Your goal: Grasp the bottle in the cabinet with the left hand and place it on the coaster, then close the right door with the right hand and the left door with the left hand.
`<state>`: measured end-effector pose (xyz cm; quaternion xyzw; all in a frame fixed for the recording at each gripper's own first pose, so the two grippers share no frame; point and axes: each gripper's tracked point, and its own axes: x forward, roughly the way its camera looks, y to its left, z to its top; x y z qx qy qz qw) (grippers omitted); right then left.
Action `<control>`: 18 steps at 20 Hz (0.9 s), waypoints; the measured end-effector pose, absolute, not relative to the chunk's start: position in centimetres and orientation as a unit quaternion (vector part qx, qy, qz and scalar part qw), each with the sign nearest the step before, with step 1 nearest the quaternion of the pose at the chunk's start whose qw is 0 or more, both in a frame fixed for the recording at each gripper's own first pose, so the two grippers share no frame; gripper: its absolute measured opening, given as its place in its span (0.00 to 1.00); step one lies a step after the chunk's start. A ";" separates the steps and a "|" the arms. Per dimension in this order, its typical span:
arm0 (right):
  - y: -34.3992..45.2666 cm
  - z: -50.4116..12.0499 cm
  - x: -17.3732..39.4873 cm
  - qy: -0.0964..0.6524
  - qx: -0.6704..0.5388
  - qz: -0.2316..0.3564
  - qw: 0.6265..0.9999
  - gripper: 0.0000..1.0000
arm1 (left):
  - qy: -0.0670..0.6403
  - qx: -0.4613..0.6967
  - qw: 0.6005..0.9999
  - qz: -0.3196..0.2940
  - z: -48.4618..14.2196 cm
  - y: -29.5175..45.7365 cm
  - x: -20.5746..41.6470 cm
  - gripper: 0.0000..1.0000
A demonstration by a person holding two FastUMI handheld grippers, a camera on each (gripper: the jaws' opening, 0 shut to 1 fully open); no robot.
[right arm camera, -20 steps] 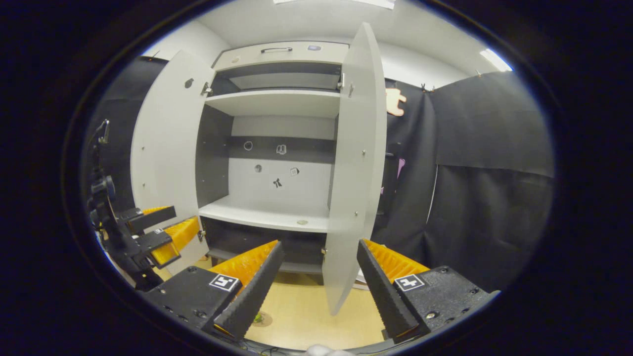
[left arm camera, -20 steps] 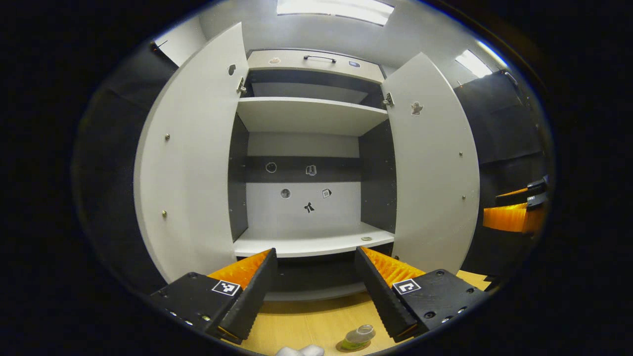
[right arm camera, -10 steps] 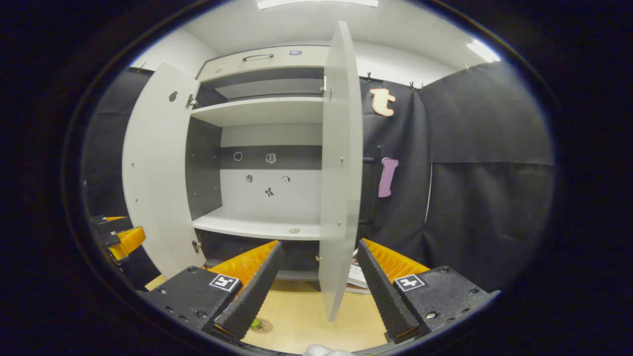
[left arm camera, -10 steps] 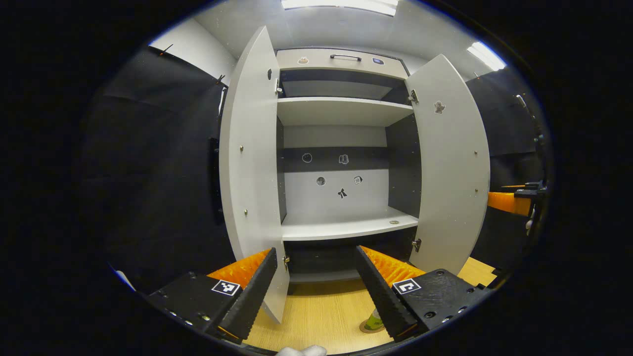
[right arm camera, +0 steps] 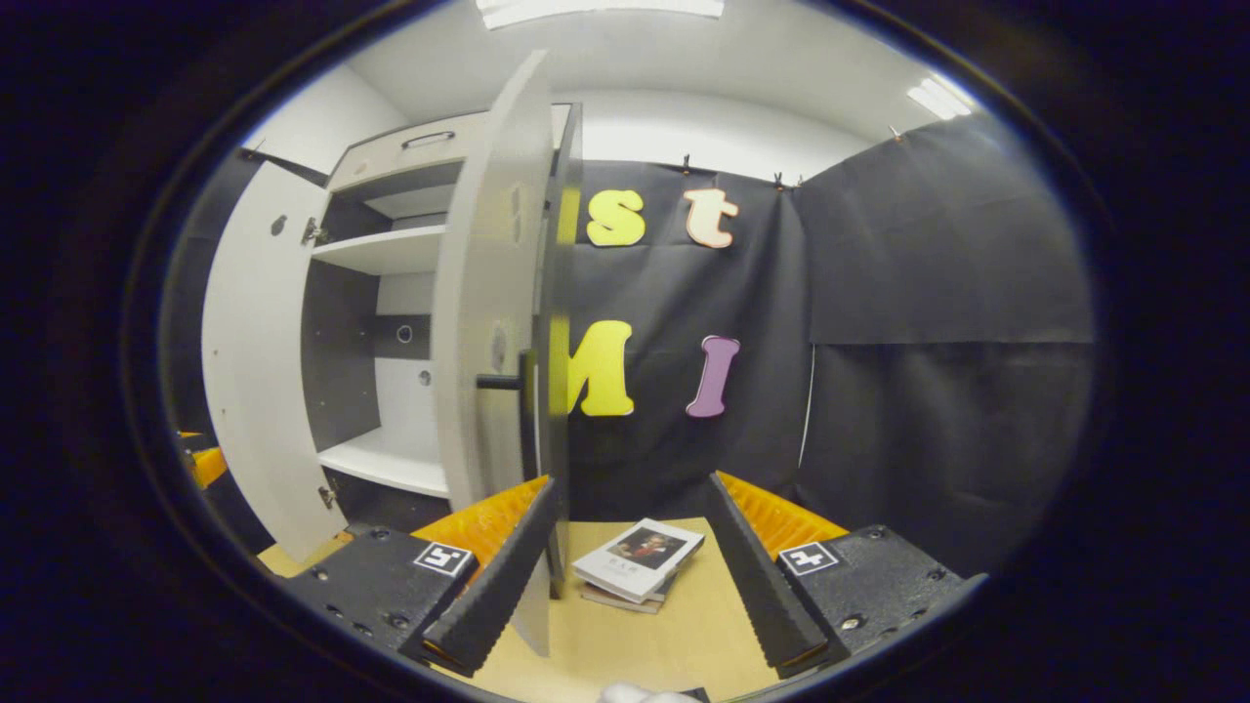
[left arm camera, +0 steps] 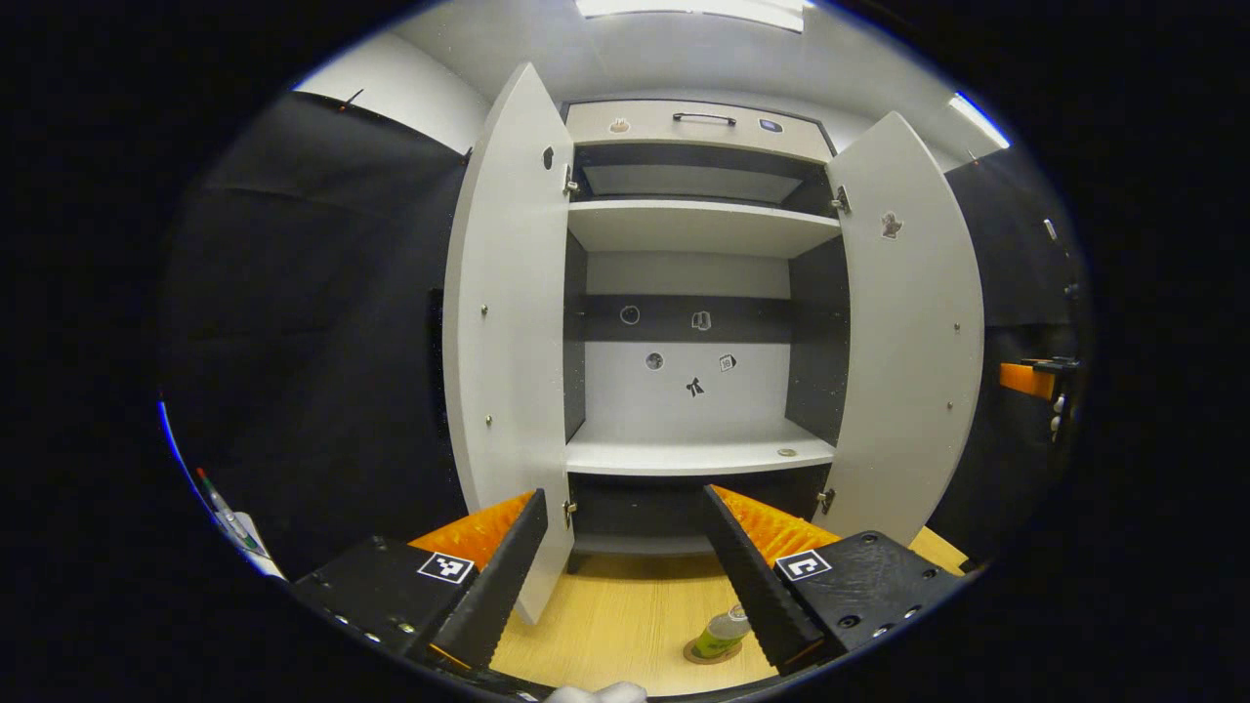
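Note:
A small clear bottle [left arm camera: 723, 630] with a green label stands on a round coaster [left arm camera: 705, 654] on the wooden table, just beside my left gripper's right finger. My left gripper [left arm camera: 621, 494] is open and holds nothing; it faces the open cabinet [left arm camera: 698, 454]. The left door [left arm camera: 508, 322] and right door [left arm camera: 903, 342] both stand wide open. My right gripper [right arm camera: 635, 481] is open too, with the right door [right arm camera: 488, 293] nearly edge-on just left of it, its dark handle [right arm camera: 498, 383] showing. The right gripper [left arm camera: 1035, 376] shows beyond the right door.
A stack of books [right arm camera: 637, 561] lies on the table between my right gripper's fingers, farther off. The left door [right arm camera: 259, 371] and the left gripper [right arm camera: 200, 464] sit at the far left of the right gripper view. The cabinet shelves hold only small stickers.
My right gripper has swung to the right, from facing the cabinet's inside to the right door's edge and the wall beyond. My left gripper has drawn back a little; the bottle stays on the coaster.

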<state>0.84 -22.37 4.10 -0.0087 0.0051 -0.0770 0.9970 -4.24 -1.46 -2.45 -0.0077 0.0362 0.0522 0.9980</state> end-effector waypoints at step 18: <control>-18.6 6.3 6.7 0.007 -0.017 0.065 0.998 0.96 | 0.024 0.006 0.989 0.147 -0.2 -2.7 -8.4 0.96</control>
